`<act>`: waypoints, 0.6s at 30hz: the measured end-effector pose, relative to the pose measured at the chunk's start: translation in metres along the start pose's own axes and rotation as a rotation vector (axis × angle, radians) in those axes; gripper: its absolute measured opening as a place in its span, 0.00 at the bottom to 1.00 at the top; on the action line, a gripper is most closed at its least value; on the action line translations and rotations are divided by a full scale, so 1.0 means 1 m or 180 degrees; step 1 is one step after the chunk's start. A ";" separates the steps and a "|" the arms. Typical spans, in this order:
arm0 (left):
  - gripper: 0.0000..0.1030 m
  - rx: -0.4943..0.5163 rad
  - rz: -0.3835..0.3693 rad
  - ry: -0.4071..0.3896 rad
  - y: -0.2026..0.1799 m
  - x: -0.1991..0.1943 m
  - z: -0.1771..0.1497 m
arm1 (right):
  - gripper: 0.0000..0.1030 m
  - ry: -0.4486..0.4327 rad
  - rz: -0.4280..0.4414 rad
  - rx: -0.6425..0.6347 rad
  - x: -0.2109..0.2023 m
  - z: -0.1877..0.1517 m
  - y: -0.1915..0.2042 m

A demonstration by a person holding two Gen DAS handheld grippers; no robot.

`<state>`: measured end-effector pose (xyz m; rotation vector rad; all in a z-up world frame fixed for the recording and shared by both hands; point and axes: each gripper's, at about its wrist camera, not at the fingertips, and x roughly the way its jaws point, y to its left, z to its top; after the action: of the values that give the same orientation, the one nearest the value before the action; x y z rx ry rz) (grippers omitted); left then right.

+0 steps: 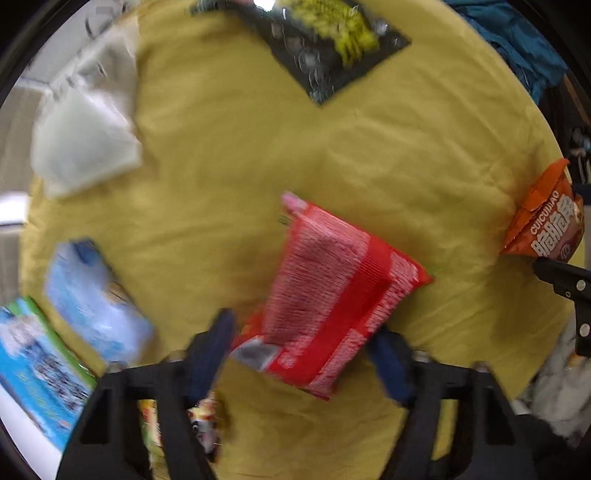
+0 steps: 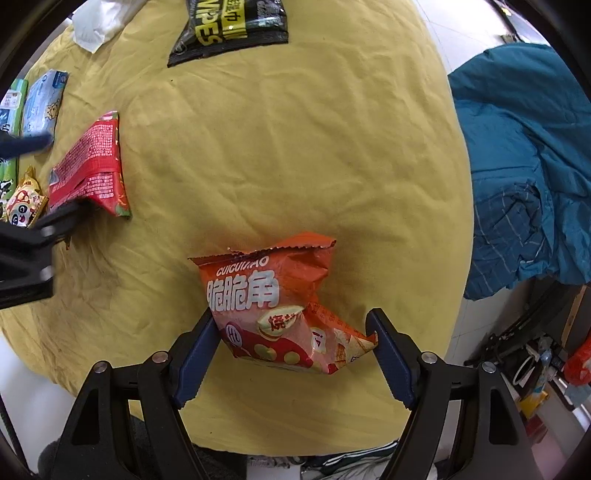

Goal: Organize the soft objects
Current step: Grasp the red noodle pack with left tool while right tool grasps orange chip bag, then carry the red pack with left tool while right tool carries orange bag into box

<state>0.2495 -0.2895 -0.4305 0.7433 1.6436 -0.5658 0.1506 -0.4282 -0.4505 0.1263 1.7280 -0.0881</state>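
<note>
The orange snack bag (image 2: 280,306) sits crumpled on the yellow cloth (image 2: 277,155) covering the desk, toward its right edge, and the right tongs (image 2: 291,343) are pressed in on it from both sides, blue pads (image 2: 195,354) touching the bag's lower corners. Over on the left side, the red packet (image 1: 332,291) is pinched between the left tongs (image 1: 306,343), printed back up; that view is blurred, so whether it clears the cloth is hard to call. Beyond it, near the left edge, lie a pale blue tissue pack (image 1: 96,299) and a green-edged pack (image 1: 37,369) side by side, with a small cartoon sachet (image 2: 24,203) just beside them. At the far edge rests a black-and-yellow wipes pack (image 2: 231,29), and a white pouch (image 1: 85,147) sits at the far left corner. A blue quilt (image 2: 524,166) lies off the right edge.
</note>
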 end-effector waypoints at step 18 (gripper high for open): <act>0.48 -0.1684 -0.0536 -0.0103 0.021 0.016 -0.040 | 0.78 -0.0090 0.0439 0.0520 0.007 -0.004 -0.030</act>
<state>0.2366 -0.2441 -0.4380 0.2082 1.7312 -0.2350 0.1417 -0.4572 -0.4573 0.3623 1.6780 -0.1286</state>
